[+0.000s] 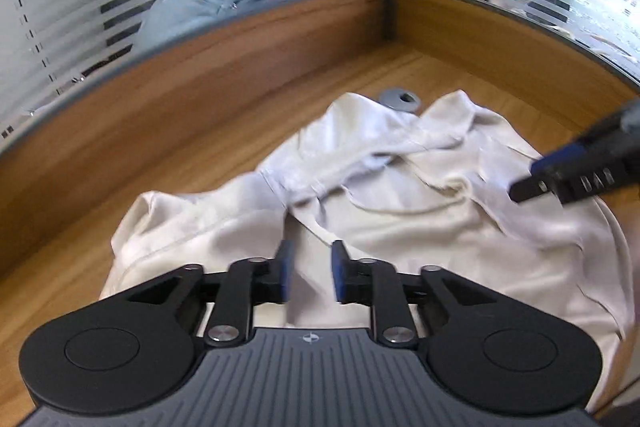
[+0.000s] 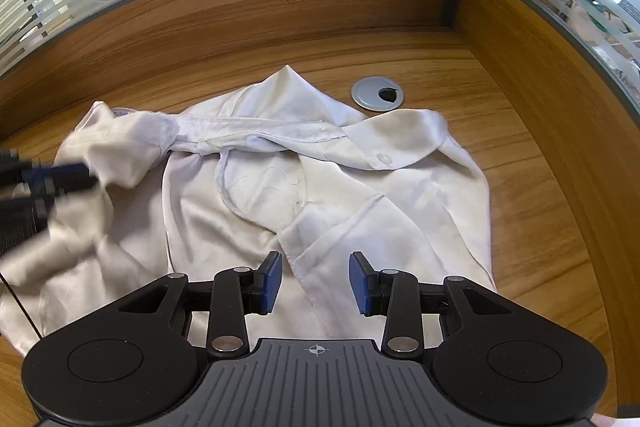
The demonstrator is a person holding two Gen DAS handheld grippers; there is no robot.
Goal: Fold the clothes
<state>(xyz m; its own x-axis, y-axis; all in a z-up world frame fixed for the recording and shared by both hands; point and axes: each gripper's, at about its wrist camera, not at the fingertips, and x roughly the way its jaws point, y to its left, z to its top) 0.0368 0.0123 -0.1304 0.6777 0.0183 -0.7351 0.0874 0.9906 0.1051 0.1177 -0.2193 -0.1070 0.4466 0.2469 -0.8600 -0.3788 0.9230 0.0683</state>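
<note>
1. Jaws of both grippers stand apart with nothing between the blue pads: left gripper (image 1: pixel 311 271), right gripper (image 2: pixel 315 283).
2. Motion blur smears the left gripper in the right wrist view; the white shirt (image 2: pixel 280 195) partly covers the grey grommet (image 1: pixel 400 100) in the left wrist view.
3. Crumpled on the wooden surface (image 2: pixel 540 227), the shirt lies directly under and ahead of both pairs of jaws.

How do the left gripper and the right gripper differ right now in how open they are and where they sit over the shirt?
The left gripper has a narrower gap between its blue pads than the right gripper, whose jaws stand wider apart. The left gripper sits over the crumpled sleeve side of the white shirt; the right gripper sits over the flatter stitched front edge. Both are open, hold nothing, and hang above the same shirt on the wooden desk.
</note>
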